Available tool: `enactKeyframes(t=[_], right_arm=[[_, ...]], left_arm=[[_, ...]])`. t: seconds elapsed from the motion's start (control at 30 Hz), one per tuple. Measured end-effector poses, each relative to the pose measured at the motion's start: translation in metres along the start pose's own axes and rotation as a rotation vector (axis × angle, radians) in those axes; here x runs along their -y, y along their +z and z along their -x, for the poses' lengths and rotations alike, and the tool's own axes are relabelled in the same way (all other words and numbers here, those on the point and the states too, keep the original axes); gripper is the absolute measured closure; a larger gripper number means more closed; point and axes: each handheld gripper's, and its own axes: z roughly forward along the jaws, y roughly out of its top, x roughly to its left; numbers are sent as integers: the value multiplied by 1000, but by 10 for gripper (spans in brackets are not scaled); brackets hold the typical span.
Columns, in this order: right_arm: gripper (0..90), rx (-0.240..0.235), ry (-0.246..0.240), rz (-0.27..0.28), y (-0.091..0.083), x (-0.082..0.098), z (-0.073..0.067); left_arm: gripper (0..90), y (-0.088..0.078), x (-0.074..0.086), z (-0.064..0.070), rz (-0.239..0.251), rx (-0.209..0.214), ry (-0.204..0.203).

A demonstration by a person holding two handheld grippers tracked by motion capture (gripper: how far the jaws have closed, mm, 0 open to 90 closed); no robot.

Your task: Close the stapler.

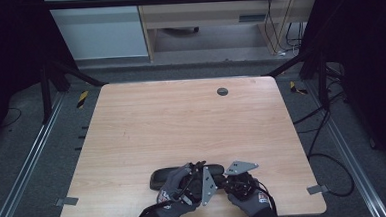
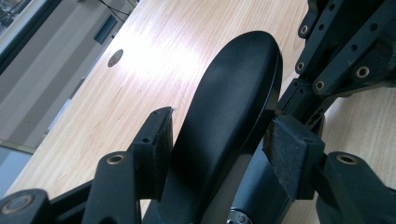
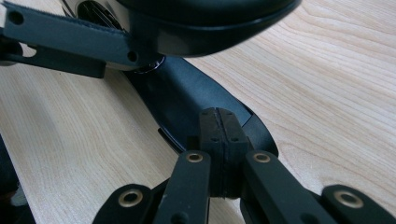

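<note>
Both gloved hands sit close together at the near edge of the wooden counter (image 1: pixel 181 119), forearms coming in from the bottom of the high view. The left claw (image 1: pixel 196 167) is turned on its side, its grey plate standing on edge, and points away from the person over the black case (image 1: pixel 167 176). The right claw (image 1: pixel 225 176) lies flatter, just beside the left one, grey plate facing up.

In the left gripper view the left claw (image 2: pixel 217 140) stands fairly wide, its pads on either side of the case's (image 2: pixel 229 116) raised lid; whether they press on it cannot be told. In the right gripper view the right claw (image 3: pixel 218 122) is fully closed, pads together, tips over the case's lower half (image 3: pixel 187 100).

The case is glossy, long and rounded, and open like a clamshell.
</note>
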Motion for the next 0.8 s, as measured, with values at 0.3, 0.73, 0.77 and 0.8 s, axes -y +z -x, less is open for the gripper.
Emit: enactKeyframes(t=[0.3,0.73,0.77,0.8], right_arm=[[900,1,3,0,0,0,0],[899,1,8,1,0,0,0],[896,3,3,1,0,0,0],[899,6,-2,1,0,0,0]], left_arm=[[432,0,0,0,-2,1,0],[393,-1,-1,-1,-8,16,-23],[391,-3,-1,-1,-4,15,-24],[387,-4,-2,-1,0,14,-23]])
